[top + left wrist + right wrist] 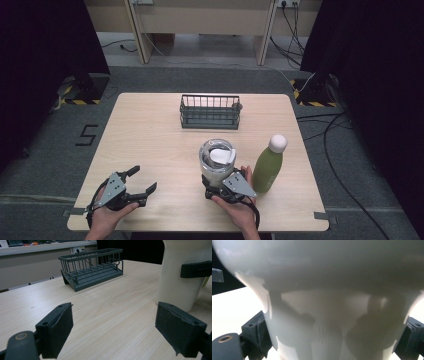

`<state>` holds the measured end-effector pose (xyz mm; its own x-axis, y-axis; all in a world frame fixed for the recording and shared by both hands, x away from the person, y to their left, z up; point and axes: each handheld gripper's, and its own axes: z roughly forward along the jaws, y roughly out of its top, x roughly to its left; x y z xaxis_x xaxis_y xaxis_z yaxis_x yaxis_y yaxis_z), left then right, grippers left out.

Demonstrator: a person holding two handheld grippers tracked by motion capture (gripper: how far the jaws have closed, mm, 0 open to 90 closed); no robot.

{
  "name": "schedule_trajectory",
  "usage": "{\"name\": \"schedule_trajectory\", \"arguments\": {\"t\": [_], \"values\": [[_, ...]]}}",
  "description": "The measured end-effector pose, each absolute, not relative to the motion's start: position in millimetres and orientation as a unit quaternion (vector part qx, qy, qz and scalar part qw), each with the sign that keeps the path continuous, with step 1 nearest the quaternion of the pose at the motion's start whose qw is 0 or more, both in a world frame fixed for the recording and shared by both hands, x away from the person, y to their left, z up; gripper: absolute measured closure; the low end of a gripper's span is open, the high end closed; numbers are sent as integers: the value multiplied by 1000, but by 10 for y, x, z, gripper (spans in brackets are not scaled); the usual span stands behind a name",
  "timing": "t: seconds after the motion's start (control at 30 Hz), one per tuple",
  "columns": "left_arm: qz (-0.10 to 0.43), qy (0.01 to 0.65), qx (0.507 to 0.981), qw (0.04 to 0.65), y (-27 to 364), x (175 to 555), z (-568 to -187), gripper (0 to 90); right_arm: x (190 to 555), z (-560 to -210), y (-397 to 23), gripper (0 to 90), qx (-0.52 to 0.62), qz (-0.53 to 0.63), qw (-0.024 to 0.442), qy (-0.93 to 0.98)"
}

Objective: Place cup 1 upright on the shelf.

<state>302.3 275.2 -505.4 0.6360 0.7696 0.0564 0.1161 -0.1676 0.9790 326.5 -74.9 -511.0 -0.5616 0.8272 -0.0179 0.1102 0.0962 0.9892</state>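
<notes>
The tall off-white tumbler with a clear lid is standing upright on the pale wooden table, and everything here turns on it. The right gripper is sitting directly on the near side of the tumbler, at its base, with one black jaw on either flank of the lower body. In the right gripper view the jaws are hugging the tumbler's sides, seemingly in contact, so this gripper is judged to be clasping the tumbler low down; whether the pads are already pressing firmly is hard to confirm, since the wall is so close that it blurs. The tumbler's long axis is running vertically, so any lift would need to go straight up.

The left gripper is resting well to the left of the tumbler, its jaws spread wide with nothing between them. The right hand is plainly the nearer one.

The green bottle with a white cap is standing just right of the tumbler, close enough to be knocked. The dark wire basket is sitting beyond the tumbler, apart from it. The tumbler's foot is hidden behind the right gripper in the high view.
</notes>
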Motion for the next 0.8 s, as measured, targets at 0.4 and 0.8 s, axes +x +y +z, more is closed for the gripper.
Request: {"name": "schedule_trajectory", "arguments": {"t": [0.4,0.8], "values": [[289,315,706,565,2754,3023,-5056,141,3269,-5088,-729,103,346,569,315,677],[290,317,703,566,2761,3023,-5055,141,3304,-5027,-692,103,342,571,319,675]]}}
